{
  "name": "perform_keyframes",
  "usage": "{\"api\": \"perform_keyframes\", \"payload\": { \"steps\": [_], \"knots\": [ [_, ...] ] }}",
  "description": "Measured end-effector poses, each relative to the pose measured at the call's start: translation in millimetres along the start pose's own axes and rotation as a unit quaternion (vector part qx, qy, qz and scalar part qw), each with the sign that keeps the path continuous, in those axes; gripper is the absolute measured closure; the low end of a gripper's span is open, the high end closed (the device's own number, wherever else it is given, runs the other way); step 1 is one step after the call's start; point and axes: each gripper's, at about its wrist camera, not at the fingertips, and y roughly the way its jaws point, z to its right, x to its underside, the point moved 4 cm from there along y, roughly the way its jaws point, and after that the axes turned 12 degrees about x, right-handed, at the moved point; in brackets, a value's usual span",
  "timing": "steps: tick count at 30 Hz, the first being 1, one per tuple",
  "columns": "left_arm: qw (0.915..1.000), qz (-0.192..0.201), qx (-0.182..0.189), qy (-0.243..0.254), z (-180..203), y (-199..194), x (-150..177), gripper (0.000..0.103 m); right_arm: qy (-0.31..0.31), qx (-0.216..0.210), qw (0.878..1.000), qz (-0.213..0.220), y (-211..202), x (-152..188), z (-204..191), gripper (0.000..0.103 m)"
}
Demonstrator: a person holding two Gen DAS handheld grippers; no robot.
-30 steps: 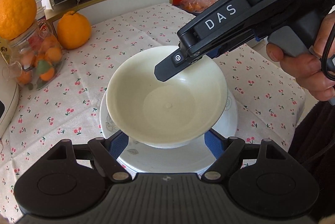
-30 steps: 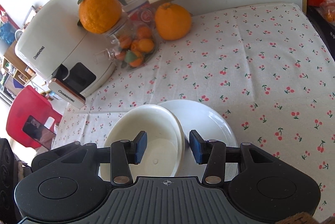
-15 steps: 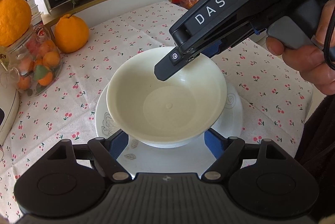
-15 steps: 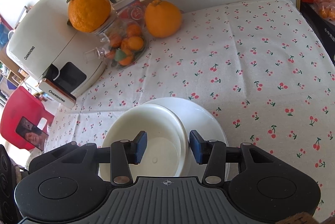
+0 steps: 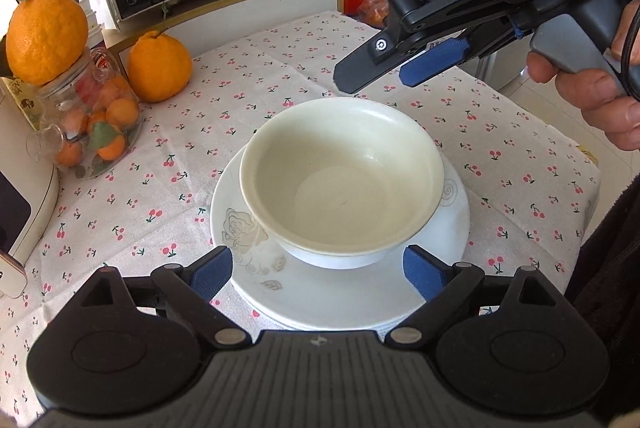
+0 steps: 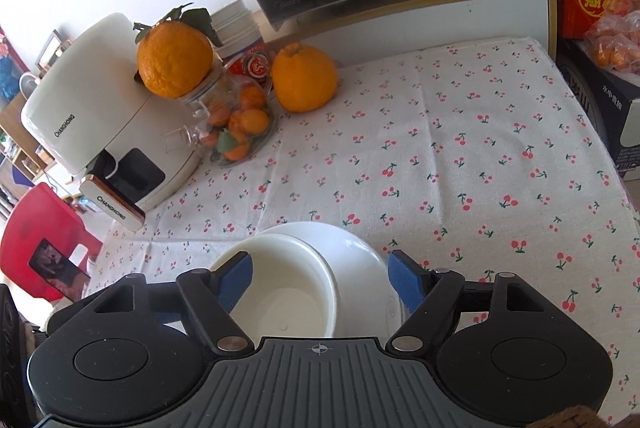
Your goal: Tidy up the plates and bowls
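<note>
Left gripper (image 5: 316, 270): jaws opening, nothing pinched.
Bowl (image 5: 340, 176): seated on plate (image 5: 320, 304), mid-worktop (image 5: 500, 132).
Right gripper (image 5: 372, 76): jaws opening, empty, above far rim.
Release: both grippers should be lifted clear without rim contact.

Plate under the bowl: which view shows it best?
Left wrist. There the plate shows nearly its whole rim and flower print around the bowl. In the right wrist view only its far edge shows, with bowl and gripper covering the rest.
</note>
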Motion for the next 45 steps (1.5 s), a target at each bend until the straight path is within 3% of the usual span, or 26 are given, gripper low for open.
{"api": "perform_keyframes", "payload": {
  "steps": [5, 10, 19, 24, 32, 37, 45],
  "knots": [
    [0.9992, 0.026, -0.023, -0.017, 2.7, -21.8, -3.4, 0.009, -0.019, 0.03, 0.998, 0.055, -29.5, -6.0, -1.9, 0.018],
    [0.9959, 0.035, -0.074, -0.039, 11.4, -50.9, -15.0, 0.001, -0.02, 0.019, 0.995, 0.1, -76.5, -13.7, -18.3, 0.005],
    [0.9823, 0.047, -0.116, -0.139, 25.6, -86.5, -5.8, 0.001, -0.08, 0.043, 0.985, 0.147, -135.3, 23.6, -46.1, 0.0],
    [0.9675, 0.052, -0.167, -0.182, 31.4, -91.8, 7.6, 0.001, -0.082, 0.082, 0.983, 0.144, -145.1, 51.5, -48.0, 0.0],
    [0.9489, 0.052, -0.205, -0.235, 31.3, -84.7, 18.9, 0.001, -0.083, 0.108, 0.978, 0.155, -139.9, 83.0, -48.2, 0.0],
    [0.9379, 0.053, -0.23, -0.254, 29.5, -83.1, 25.2, 0.0, -0.068, 0.118, 0.981, 0.139, -124.9, 97.0, -36.7, 0.0],
    [0.936, 0.062, -0.232, -0.257, 33.4, -84.2, 28.5, 0.0, -0.08, 0.129, 0.982, 0.108, -105.3, 108.5, -36.3, 0.0]
  ]
}}
